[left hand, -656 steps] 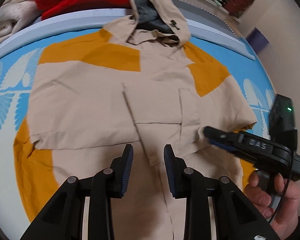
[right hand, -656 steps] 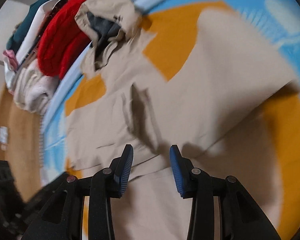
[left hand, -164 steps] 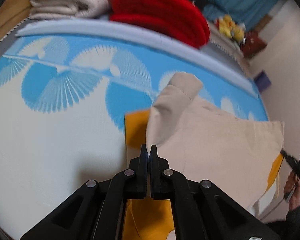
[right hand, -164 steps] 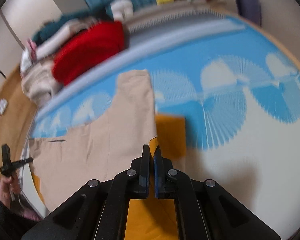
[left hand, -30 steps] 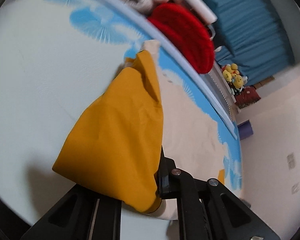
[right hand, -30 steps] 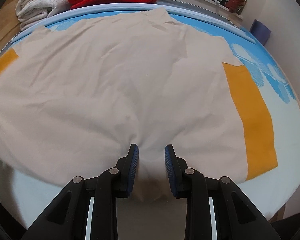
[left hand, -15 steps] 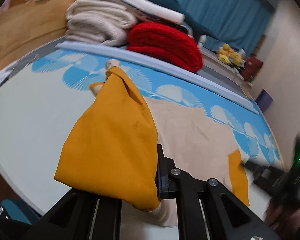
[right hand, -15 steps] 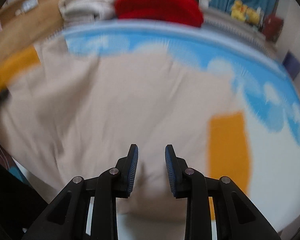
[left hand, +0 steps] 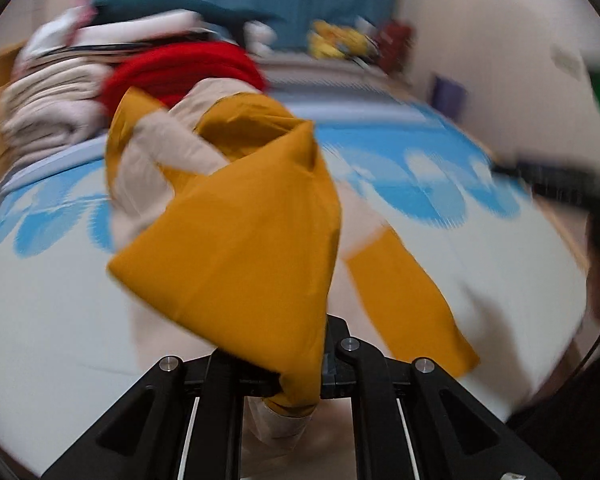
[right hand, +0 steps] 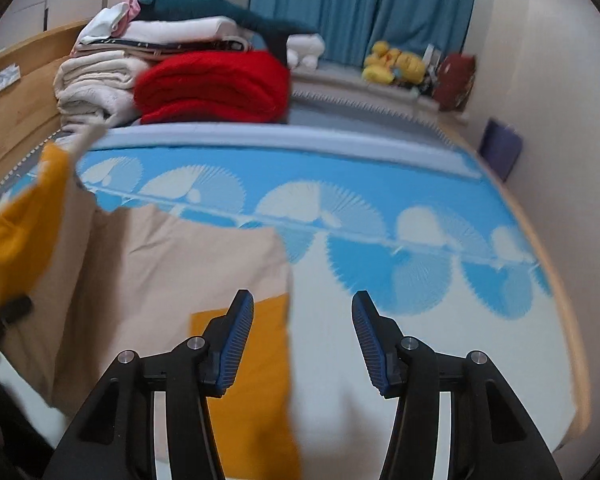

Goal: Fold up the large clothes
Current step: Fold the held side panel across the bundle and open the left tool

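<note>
The beige and mustard jacket point(right hand: 172, 264) lies partly folded on the blue and white bed mat point(right hand: 420, 280). My left gripper point(left hand: 296, 376) is shut on a mustard and beige part of the jacket point(left hand: 236, 240) and holds it lifted above the mat; the cloth hides the fingertips. My right gripper point(right hand: 302, 340) is open and empty, low over the jacket's right edge, with a mustard panel point(right hand: 244, 380) under its left finger. The right gripper also shows blurred at the right of the left wrist view point(left hand: 560, 184).
A stack of folded clothes with a red knit point(right hand: 216, 88) and cream blankets point(right hand: 96, 84) stands at the back of the bed. Yellow plush toys point(right hand: 396, 64) and a blue curtain point(right hand: 360, 4) are behind. A wooden headboard point(right hand: 20, 92) runs along the left.
My left gripper has swung the held jacket part up and toward the right. My right gripper has opened wider and moved right, to the jacket's right edge.
</note>
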### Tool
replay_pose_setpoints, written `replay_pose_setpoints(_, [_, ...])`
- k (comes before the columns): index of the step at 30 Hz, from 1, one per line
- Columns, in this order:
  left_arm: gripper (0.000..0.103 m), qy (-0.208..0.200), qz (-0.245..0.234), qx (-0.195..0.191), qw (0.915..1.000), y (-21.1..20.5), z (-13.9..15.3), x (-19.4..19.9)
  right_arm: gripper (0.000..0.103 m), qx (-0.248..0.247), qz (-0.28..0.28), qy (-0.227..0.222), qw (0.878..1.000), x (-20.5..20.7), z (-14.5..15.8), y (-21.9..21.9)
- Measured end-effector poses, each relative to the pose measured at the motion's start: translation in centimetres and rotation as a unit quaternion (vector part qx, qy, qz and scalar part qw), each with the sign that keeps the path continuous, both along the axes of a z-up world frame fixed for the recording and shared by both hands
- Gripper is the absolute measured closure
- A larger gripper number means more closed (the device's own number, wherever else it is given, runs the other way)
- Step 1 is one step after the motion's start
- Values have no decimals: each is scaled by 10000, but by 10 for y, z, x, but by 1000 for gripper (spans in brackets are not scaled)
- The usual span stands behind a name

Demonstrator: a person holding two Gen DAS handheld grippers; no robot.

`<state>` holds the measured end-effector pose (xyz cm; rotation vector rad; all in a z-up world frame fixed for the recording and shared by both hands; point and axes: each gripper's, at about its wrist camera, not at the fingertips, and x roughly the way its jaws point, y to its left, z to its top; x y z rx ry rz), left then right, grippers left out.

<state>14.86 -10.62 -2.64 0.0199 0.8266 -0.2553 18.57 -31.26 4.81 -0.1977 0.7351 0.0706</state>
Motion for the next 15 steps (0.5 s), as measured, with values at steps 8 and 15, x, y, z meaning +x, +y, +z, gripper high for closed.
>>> replay_pose_setpoints(8, [61, 1215, -919, 388, 9876, -69, -61, 15, 51, 152, 34, 264, 9995, 6, -7, -32])
replay_pose_setpoints(15, [46, 1273, -1202, -645, 9824, -41, -9, -9, 49, 801, 56, 502, 9955, 14, -11, -35])
